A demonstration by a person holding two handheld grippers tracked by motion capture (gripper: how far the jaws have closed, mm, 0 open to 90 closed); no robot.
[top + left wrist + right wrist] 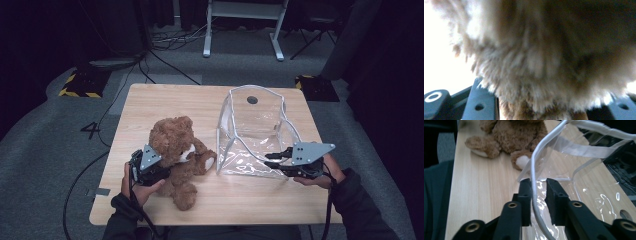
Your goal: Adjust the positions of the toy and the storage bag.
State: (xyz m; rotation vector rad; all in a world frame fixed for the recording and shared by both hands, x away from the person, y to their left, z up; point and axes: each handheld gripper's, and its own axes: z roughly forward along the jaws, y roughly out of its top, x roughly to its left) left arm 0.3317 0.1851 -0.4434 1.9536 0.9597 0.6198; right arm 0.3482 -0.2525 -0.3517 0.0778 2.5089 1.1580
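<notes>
Wooden table (150, 102): left gripper (159, 169) clenched on teddy bear (176, 145); right gripper (537, 195) straddles clear bag (250, 135) rim, not closed. Likely bagging step; next, clamp rim, lift bear in.

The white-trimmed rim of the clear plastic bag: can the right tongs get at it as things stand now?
Probably yes. The right tongs already straddle the white-trimmed rim of the clear plastic bag, one jaw on each side with a gap left, and nothing lies between them.

Dim surroundings, blurred overexposed close-up
</notes>
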